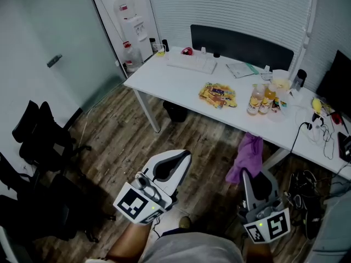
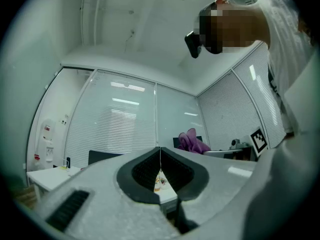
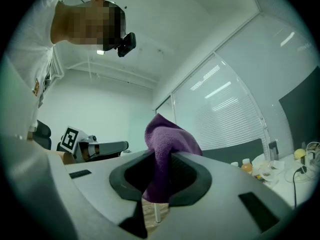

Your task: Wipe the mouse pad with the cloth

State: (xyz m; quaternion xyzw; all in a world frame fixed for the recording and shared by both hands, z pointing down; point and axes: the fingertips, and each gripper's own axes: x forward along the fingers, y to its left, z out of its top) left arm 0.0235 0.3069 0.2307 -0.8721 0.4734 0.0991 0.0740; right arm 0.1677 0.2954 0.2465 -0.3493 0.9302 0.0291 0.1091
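Note:
A purple cloth (image 1: 245,156) hangs from my right gripper (image 1: 250,175), which is shut on it low at the right of the head view, above the wooden floor. In the right gripper view the cloth (image 3: 167,141) bunches up out of the shut jaws (image 3: 161,159). My left gripper (image 1: 176,160) is beside it to the left, also held over the floor. Its jaws (image 2: 160,150) are shut with nothing between them. The cloth (image 2: 192,141) shows past them in the left gripper view. Both grippers are well short of the white table (image 1: 164,84). I cannot make out a mouse pad for certain.
The table carries a white keyboard (image 1: 192,63), yellow snack packets (image 1: 218,95), drink bottles (image 1: 260,98) and papers. A dark panel (image 1: 241,45) stands along its far edge. Black chairs (image 1: 38,138) are at the left, a water dispenser (image 1: 134,32) at the back, cables (image 1: 307,188) on the floor at the right.

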